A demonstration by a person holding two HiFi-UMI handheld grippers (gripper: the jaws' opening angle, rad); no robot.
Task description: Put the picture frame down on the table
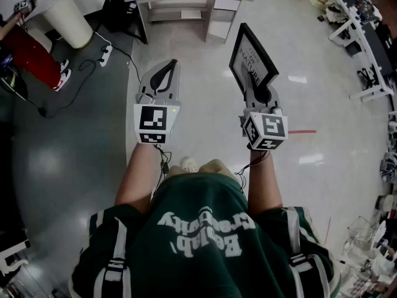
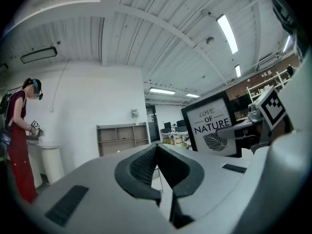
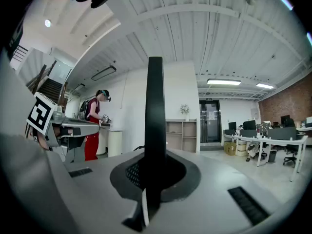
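Head view: the right gripper (image 1: 258, 93) holds the picture frame (image 1: 251, 56) upright above the floor (image 1: 205, 104).
Left gripper view: the left gripper (image 2: 156, 148) is closed and empty.
Right gripper view: the jaws clamp the frame's edge.
Set-down seemingly not yet begun.

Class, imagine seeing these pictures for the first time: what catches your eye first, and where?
The black picture frame reading LOVE OF NATURE stands out, clamped in the right gripper right of centre in the head view. Beside it the left gripper is shut and empty. A person in red stands far left.
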